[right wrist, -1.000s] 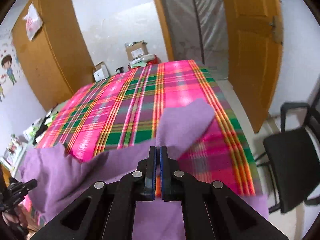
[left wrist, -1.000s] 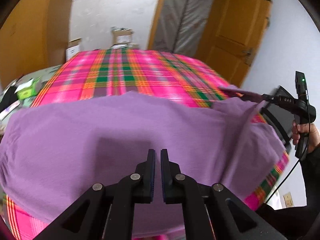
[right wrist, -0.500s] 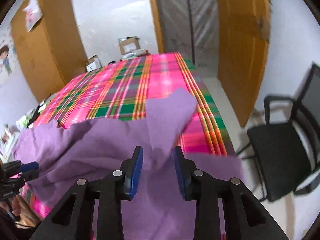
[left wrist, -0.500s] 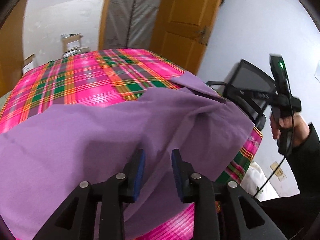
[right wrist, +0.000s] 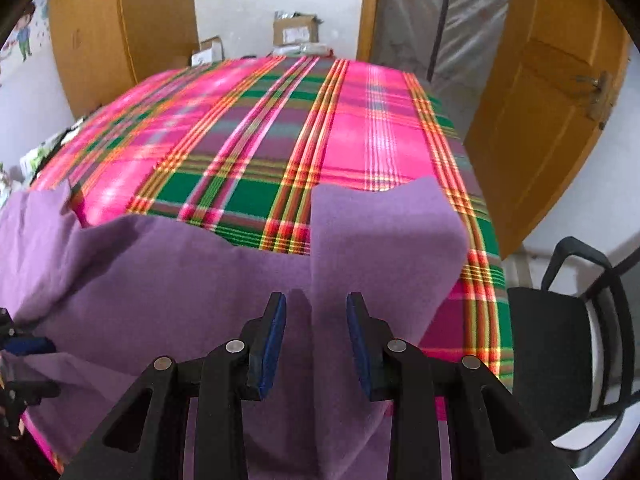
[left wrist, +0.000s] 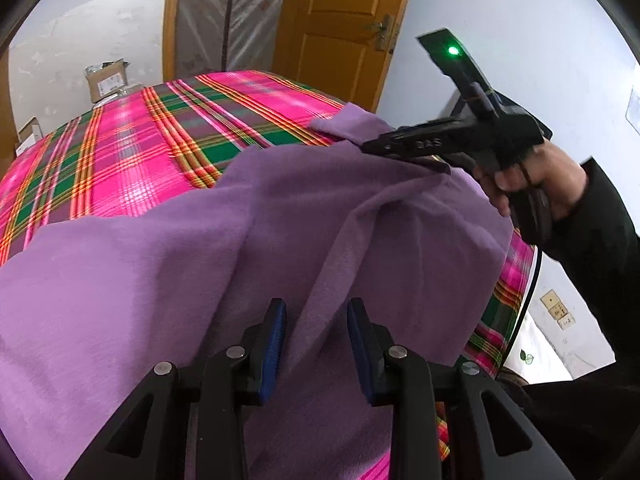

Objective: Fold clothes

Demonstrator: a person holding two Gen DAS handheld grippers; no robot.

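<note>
Left fingers: the left gripper (left wrist: 316, 334) is spread apart, blue pads (left wrist: 276, 336) either side of a raised fold, gripping nothing.
Right fingers: the right gripper (right wrist: 316, 330) is likewise released over the cloth (in the left view (left wrist: 404, 148) it sits at the cloth's far corner).
Garment: the purple garment (left wrist: 168, 272) lies rumpled across the near end of the bench, one flap (right wrist: 384, 232) reaching further along it.
Bench: a pink plaid cloth (right wrist: 256, 136) covers it.
Beyond: black chair (right wrist: 568, 320) at right; wooden door (right wrist: 544, 120); cardboard boxes (right wrist: 294, 32) by the wall.
</note>
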